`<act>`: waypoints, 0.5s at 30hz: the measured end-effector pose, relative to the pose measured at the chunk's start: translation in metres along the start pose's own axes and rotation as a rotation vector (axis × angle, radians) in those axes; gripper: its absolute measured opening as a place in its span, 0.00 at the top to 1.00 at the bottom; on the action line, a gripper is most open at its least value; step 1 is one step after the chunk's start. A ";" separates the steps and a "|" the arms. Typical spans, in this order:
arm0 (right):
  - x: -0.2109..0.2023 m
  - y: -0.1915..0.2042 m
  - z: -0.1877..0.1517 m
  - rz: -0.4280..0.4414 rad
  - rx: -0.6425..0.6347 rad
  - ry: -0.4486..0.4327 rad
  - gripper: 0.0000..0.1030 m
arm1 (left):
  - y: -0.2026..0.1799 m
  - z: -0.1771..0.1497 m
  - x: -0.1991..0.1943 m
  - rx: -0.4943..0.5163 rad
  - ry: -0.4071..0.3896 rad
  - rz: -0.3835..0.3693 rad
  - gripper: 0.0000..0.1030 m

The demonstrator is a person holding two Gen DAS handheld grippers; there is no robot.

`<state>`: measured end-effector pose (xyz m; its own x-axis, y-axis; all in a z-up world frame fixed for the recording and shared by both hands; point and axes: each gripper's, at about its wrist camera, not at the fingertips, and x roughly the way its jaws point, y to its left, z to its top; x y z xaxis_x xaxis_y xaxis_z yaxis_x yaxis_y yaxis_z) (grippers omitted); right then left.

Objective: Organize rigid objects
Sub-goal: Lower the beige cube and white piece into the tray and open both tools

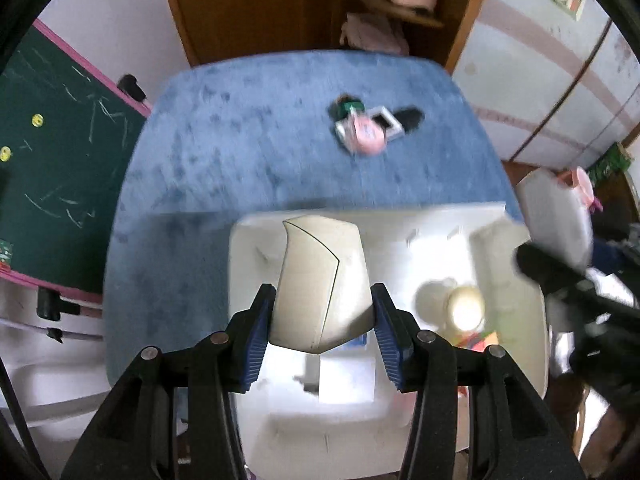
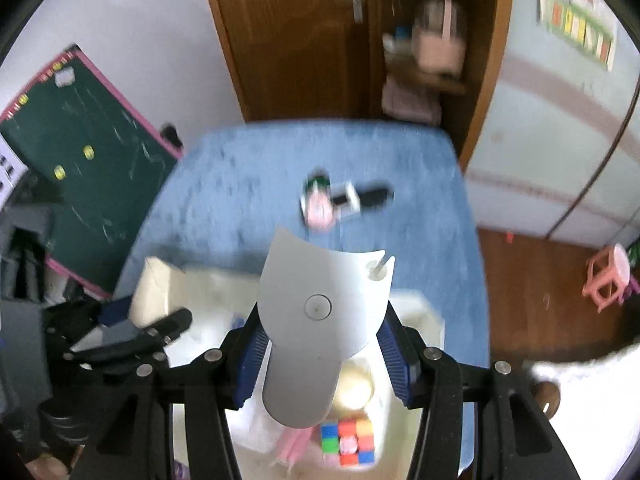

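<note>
My left gripper (image 1: 323, 320) is shut on a beige curved plastic piece (image 1: 324, 280) and holds it above the white storage box (image 1: 400, 412). My right gripper (image 2: 320, 354) is shut on a grey flat curved piece (image 2: 320, 320) with a round button, above the same white box (image 2: 430, 320). Inside the box lie a pale egg-shaped object (image 2: 354, 388), a Rubik's cube (image 2: 348, 442) and something pink. A blurred cluster of small items (image 1: 370, 126) sits on the blue table (image 1: 240, 140), including a pink round object, a white frame and a black piece.
A green chalkboard (image 1: 52, 152) leans at the left. A wooden cabinet with shelves (image 2: 400, 40) stands behind the table. A pink stool (image 2: 606, 276) stands on the floor to the right. The right gripper also shows in the left wrist view (image 1: 568, 280).
</note>
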<state>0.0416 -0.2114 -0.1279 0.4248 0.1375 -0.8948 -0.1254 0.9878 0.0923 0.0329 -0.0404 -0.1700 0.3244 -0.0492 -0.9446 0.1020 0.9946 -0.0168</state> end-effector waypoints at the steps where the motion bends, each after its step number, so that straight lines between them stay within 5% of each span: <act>1: 0.010 -0.001 -0.007 0.003 0.004 0.031 0.48 | -0.003 -0.004 0.005 0.012 0.010 0.007 0.50; 5: 0.053 0.000 -0.041 0.030 0.018 0.178 0.48 | -0.007 -0.019 0.024 0.027 0.064 -0.002 0.50; 15: 0.092 0.013 -0.070 0.023 -0.047 0.312 0.48 | -0.003 -0.048 0.056 0.058 0.176 -0.018 0.50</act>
<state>0.0162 -0.1906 -0.2400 0.1271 0.1237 -0.9842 -0.1764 0.9792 0.1003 0.0051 -0.0420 -0.2385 0.1531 -0.0448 -0.9872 0.1620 0.9866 -0.0197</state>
